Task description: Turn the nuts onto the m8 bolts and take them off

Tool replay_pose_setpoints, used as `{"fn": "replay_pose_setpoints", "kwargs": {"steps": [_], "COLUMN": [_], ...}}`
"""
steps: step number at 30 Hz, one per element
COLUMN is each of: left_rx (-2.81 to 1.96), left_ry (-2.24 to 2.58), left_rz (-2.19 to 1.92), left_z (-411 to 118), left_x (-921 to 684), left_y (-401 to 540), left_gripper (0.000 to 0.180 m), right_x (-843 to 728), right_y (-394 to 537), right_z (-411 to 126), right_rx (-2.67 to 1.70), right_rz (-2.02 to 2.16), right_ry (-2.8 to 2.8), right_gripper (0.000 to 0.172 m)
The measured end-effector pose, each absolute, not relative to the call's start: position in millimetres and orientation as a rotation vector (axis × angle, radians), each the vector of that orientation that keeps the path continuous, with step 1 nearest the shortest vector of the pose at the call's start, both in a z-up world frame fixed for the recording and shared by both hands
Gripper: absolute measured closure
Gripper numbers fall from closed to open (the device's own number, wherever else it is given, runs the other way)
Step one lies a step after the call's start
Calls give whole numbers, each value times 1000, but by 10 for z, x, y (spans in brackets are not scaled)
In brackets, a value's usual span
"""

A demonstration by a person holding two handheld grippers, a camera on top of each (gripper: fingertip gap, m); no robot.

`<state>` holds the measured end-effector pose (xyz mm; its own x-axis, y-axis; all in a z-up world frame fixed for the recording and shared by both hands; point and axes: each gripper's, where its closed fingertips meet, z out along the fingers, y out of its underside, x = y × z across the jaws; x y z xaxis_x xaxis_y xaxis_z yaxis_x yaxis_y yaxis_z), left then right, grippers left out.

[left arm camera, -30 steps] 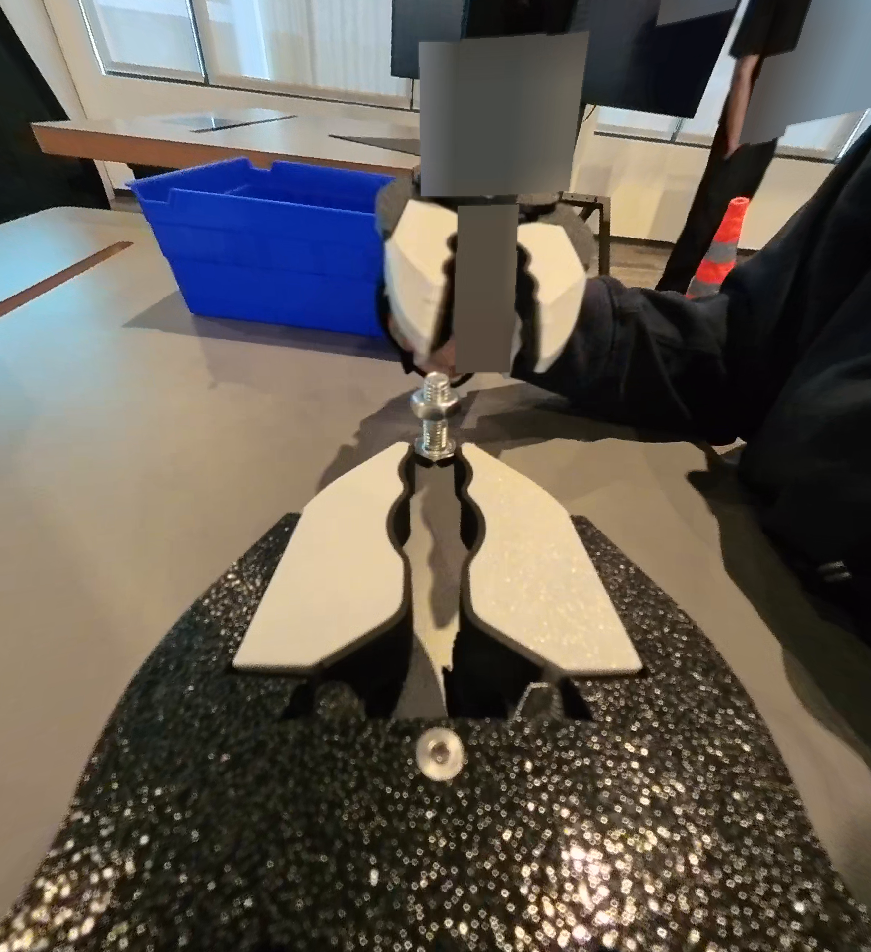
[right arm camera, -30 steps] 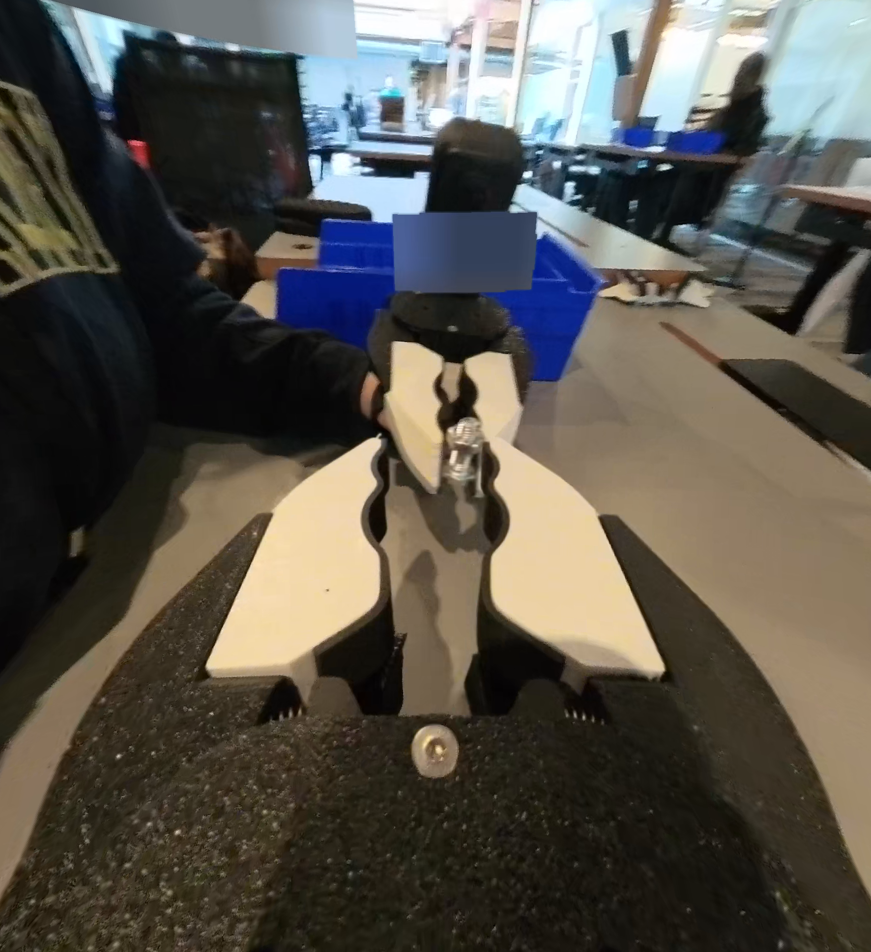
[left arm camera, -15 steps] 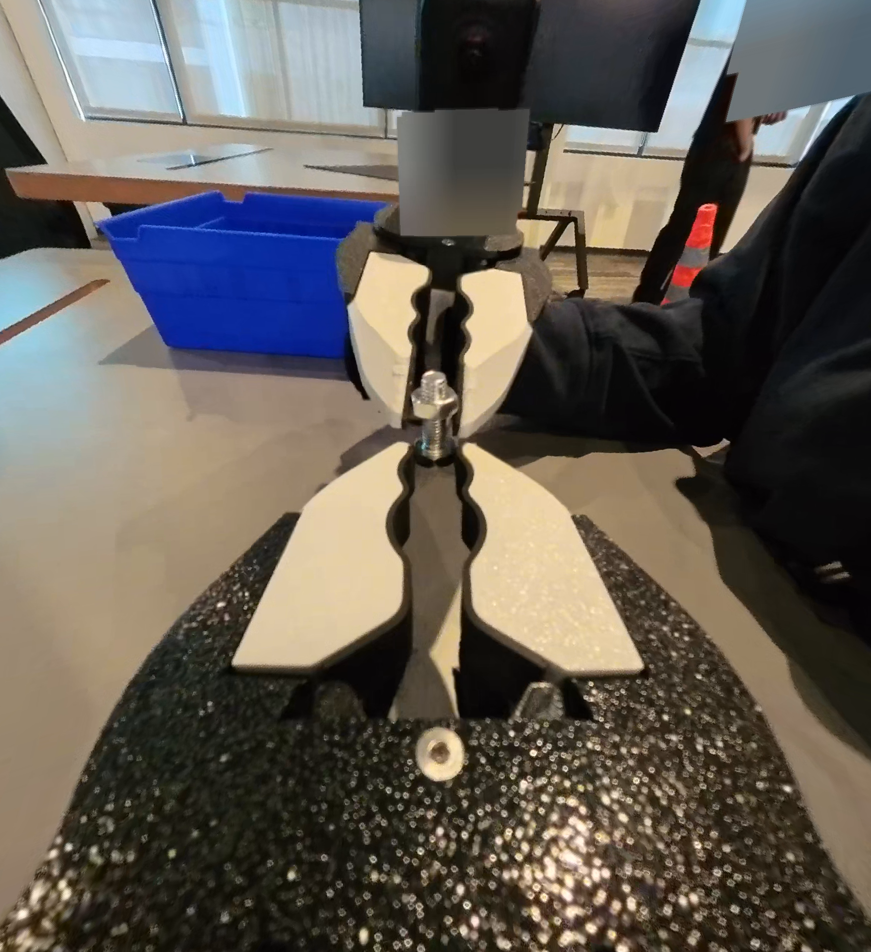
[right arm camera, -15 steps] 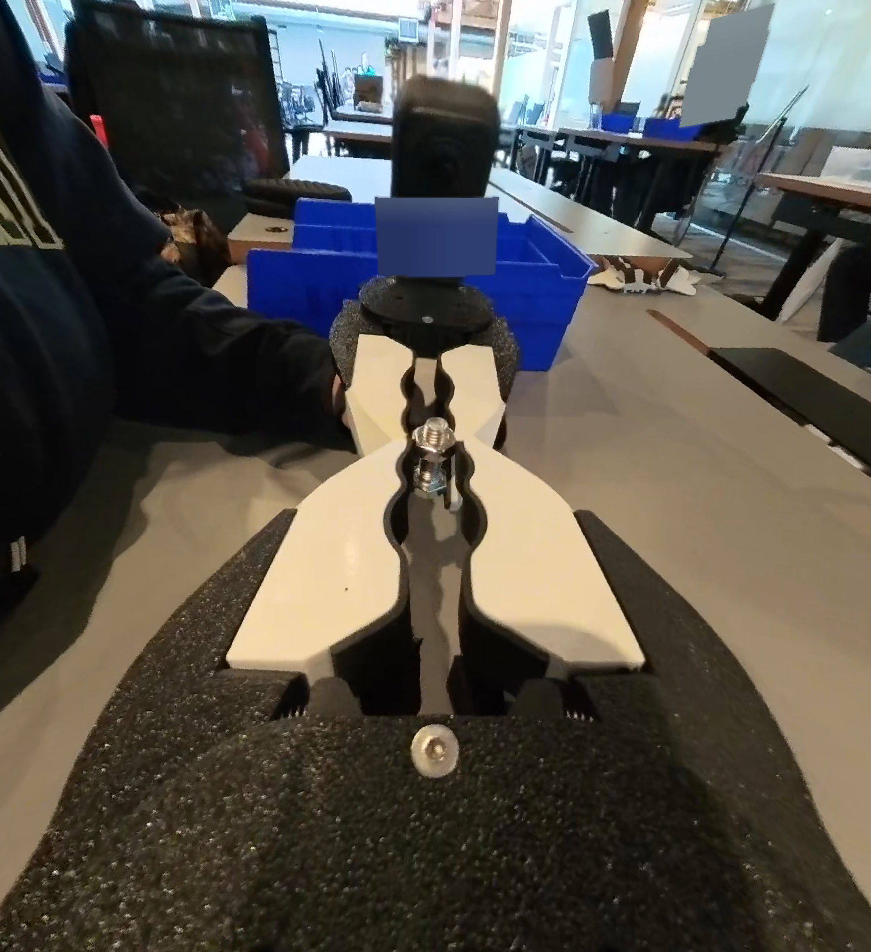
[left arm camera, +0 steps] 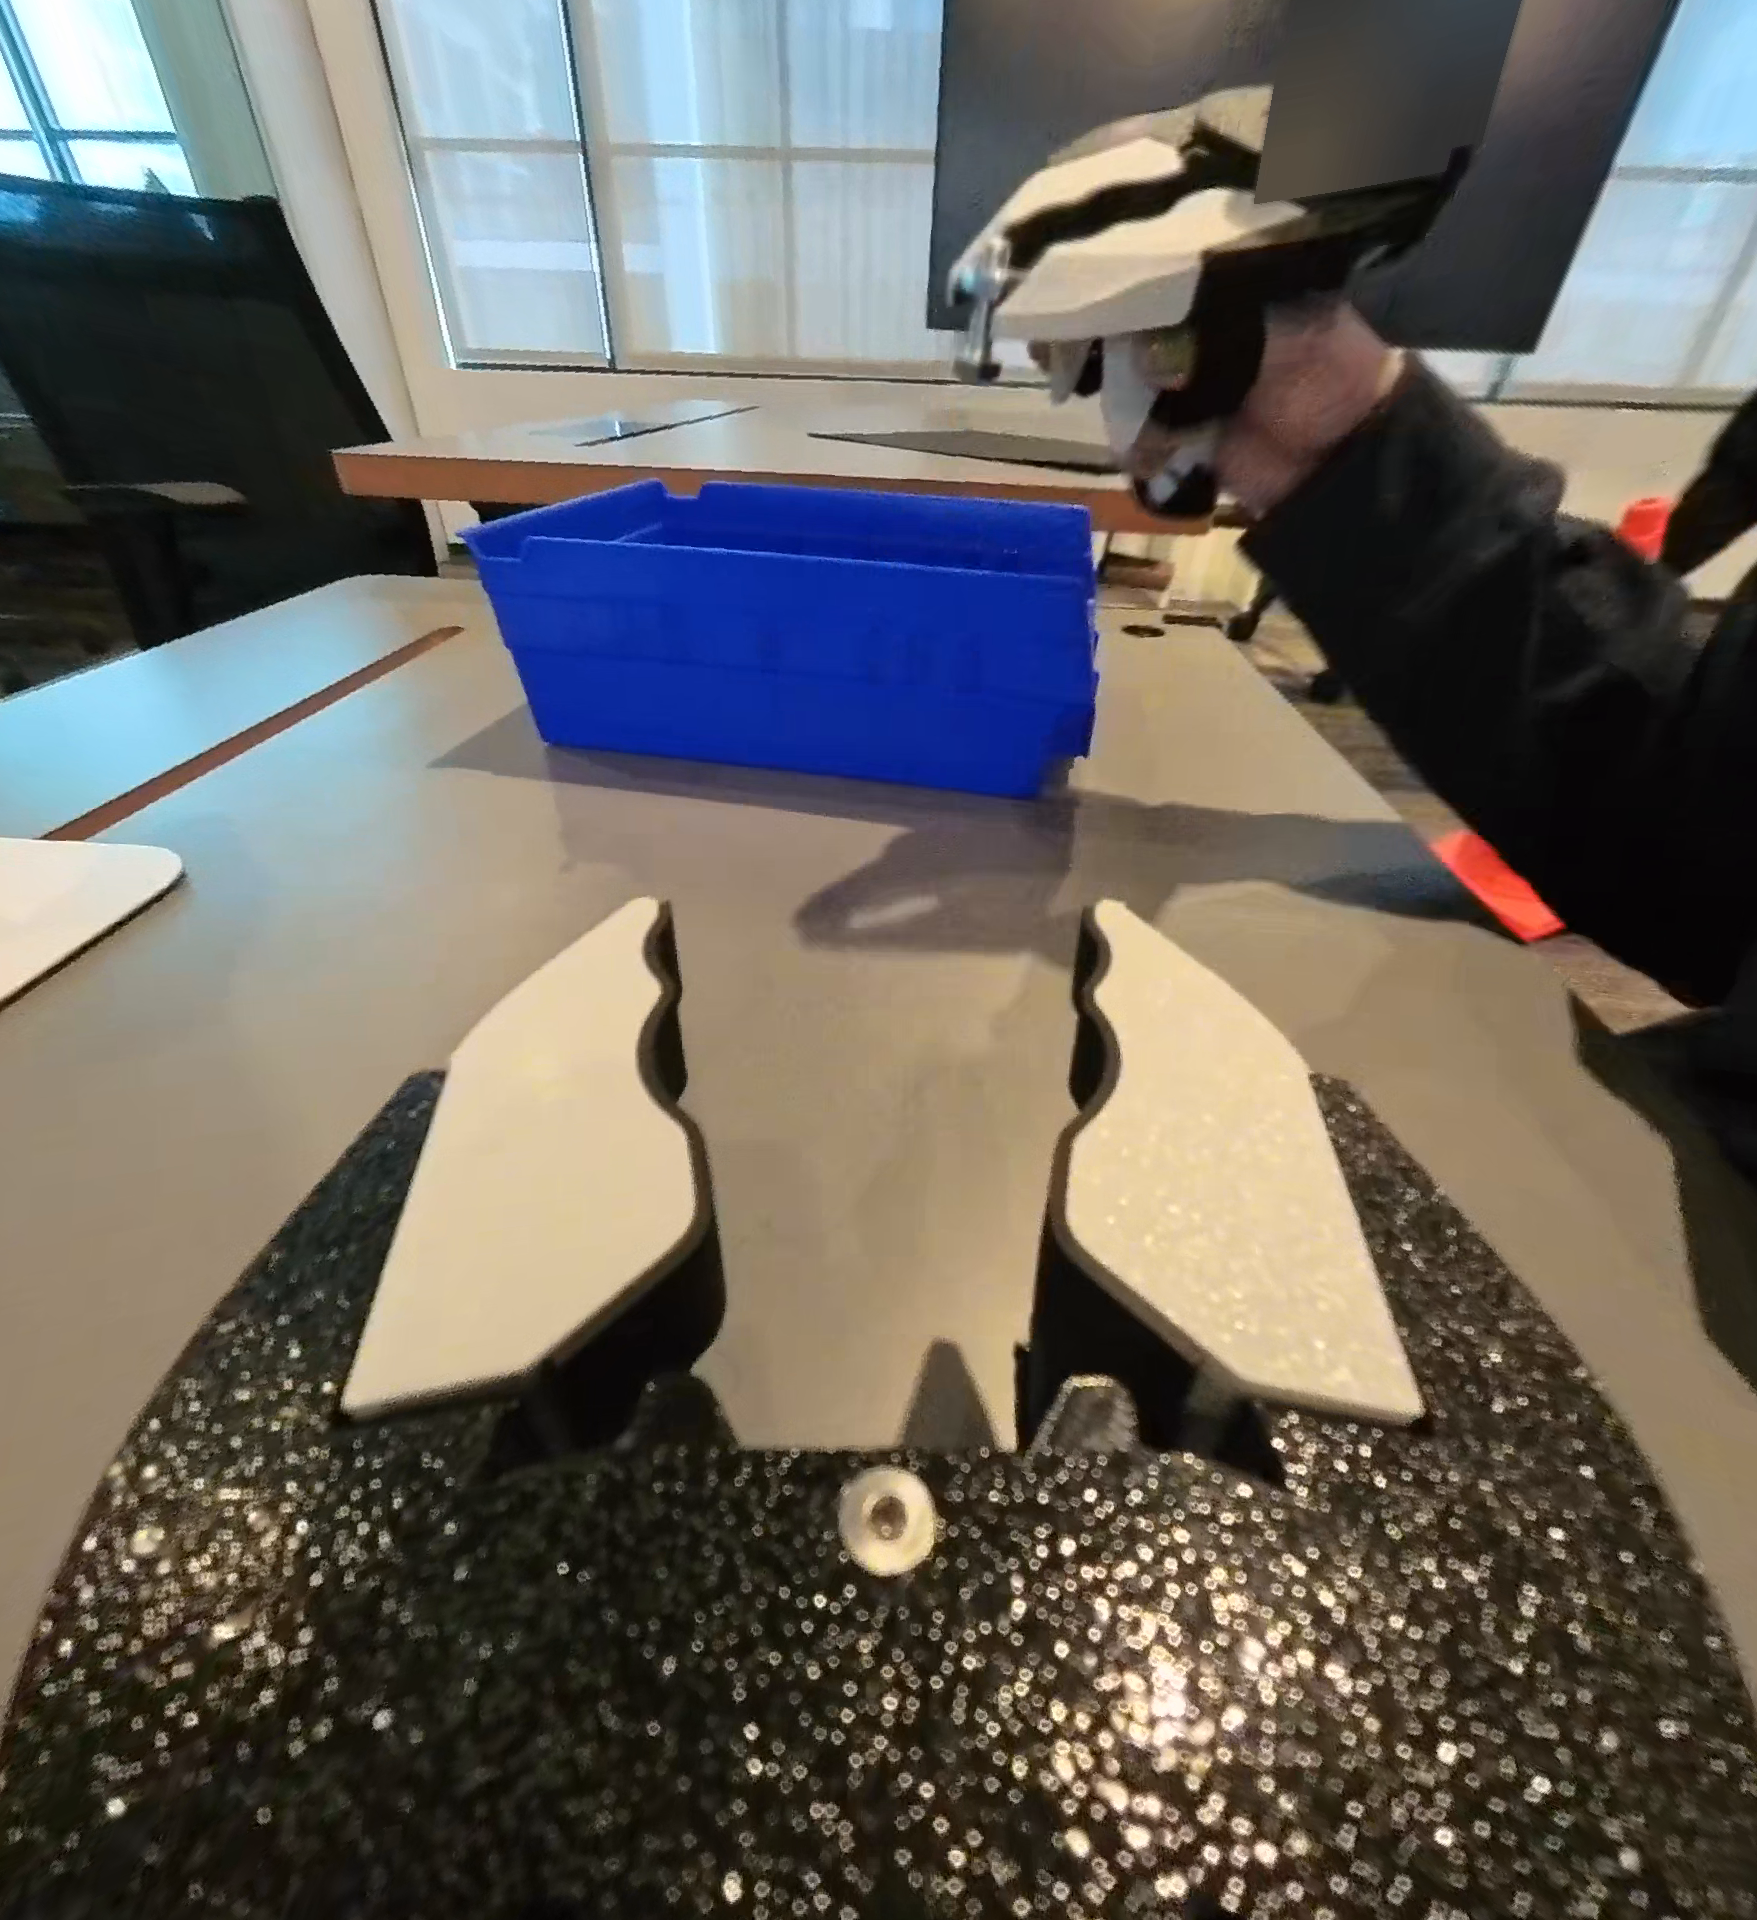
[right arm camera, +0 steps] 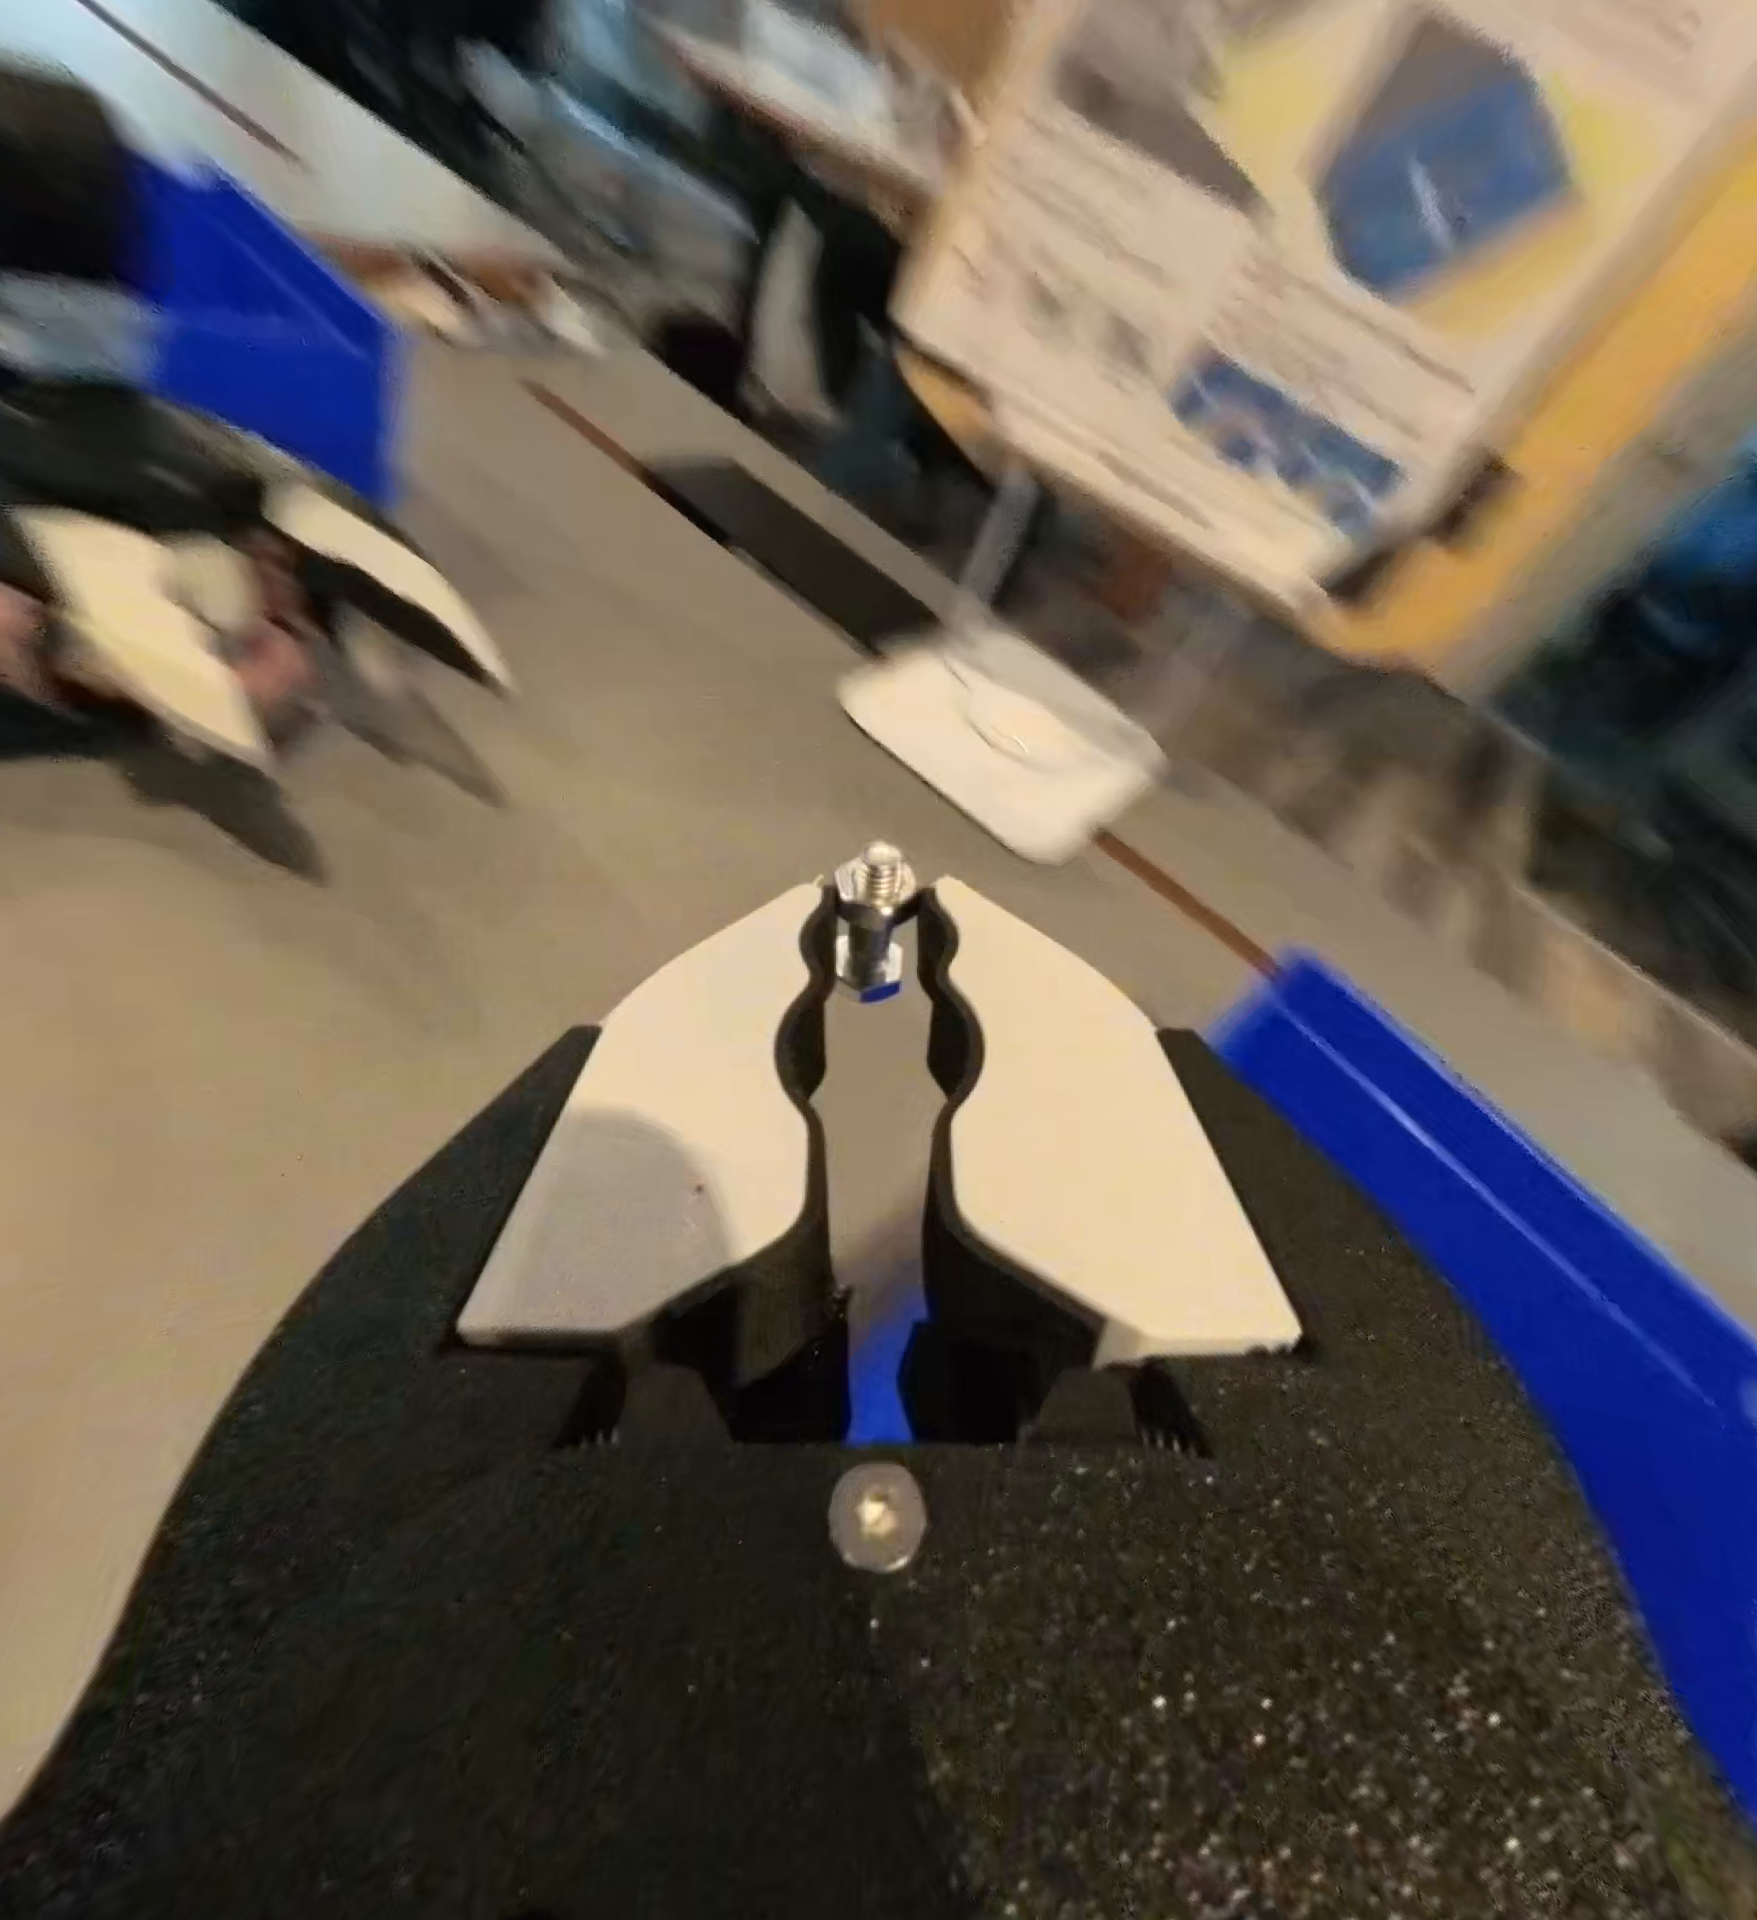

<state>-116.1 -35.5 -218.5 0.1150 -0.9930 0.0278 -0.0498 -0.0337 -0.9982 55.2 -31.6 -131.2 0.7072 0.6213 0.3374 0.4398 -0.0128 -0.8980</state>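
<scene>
Right wrist view: the right gripper (right arm camera: 872, 902) is closed on a silver bolt (right arm camera: 866, 935), with both fingertips pressed against the hex nut (right arm camera: 874, 878) threaded near the shaft's end. The threaded tip projects just past the nut, and the hexagonal bolt head sits behind the fingertips, between the fingers. The metal is bright and zinc-coloured. This assembly is held in the air above the grey table (right arm camera: 126, 1039), near a blue bin (right arm camera: 1580, 1195); the background is motion-blurred. In the left wrist view, the left gripper (left arm camera: 876, 925) stands wide open with bare table showing between its fingers, nothing in its grasp. A second blue bin (left arm camera: 801, 644) stands beyond it.
</scene>
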Motion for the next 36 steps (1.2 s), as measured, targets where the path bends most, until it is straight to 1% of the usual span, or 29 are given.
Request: {"fn": "replay_pose_setpoints", "kwargs": {"steps": [3, 5, 6, 9, 13, 14, 15, 17, 20, 24, 26, 31, 34, 36], "left_rx": [-1326, -1348, -1352, -1354, -1376, -1378, -1379, -1383, -1383, -1387, -1392, -1460, -1496, -1528], "left_ry": [1143, 1168, 1176, 1187, 1209, 1212, 1211, 1207, 1188, 1144, 1119, 1046, 965, 930], "left_rz": [-1083, -1086, -1094, -1073, -1013, -994, -978, -945, -899, -799, -724, -494, -427, -411], "left_z": [-2194, -2217, -2213, -2218, -2279, -2287, -2292, -2300, -2285, -2230, -2179, -1882, -1681, -1599], "left_x": [-1161, -1151, -1144, -1136, -1128, -1131, -1133, -1139, -1159, -1194, -1228, -1435, -1607, -1716], "left_y": [-331, -362, -381, -394, -378, -371, -362, -336, -293, -221, -188, -191, -361, -536], "left_gripper": [109, 118, 119, 120, 122, 122, 123, 124, 126, 127, 128, 135, 132, 126], "right_x": [1499, 2010, 2205, 2413, 2517, 2542, 2570, 2574, 2497, 1761, 1399, 1051, 1000, 993], "right_y": [-239, -281, -299, -308, -244, -237, -217, -198, -220, -235, -285, -348, -373, -401], "right_z": [-1675, -2095, -2267, -2691, -2942, -2968, -2954, -2825, -2420, -1804, -1615, -1670, -1699, -1727], "right_rx": [-1989, -2298, -2413, -2650, -2755, -2774, -2762, -2701, -2491, -2042, -1882, -1848, -1834, -1835], "right_rz": [-108, -278, -372, -394, -395, -391, -405, -420, -512, -252, -148, -170, -173, -159], "right_ry": [-758, -740, -751, -818, -852, -830, -803, -719, -585, -445, -431, -510, -539, -550], "right_gripper": [157, 157, 157, 157, 157, 148, 141, 139, 133, 130, 127, 123, 123, 123]}}
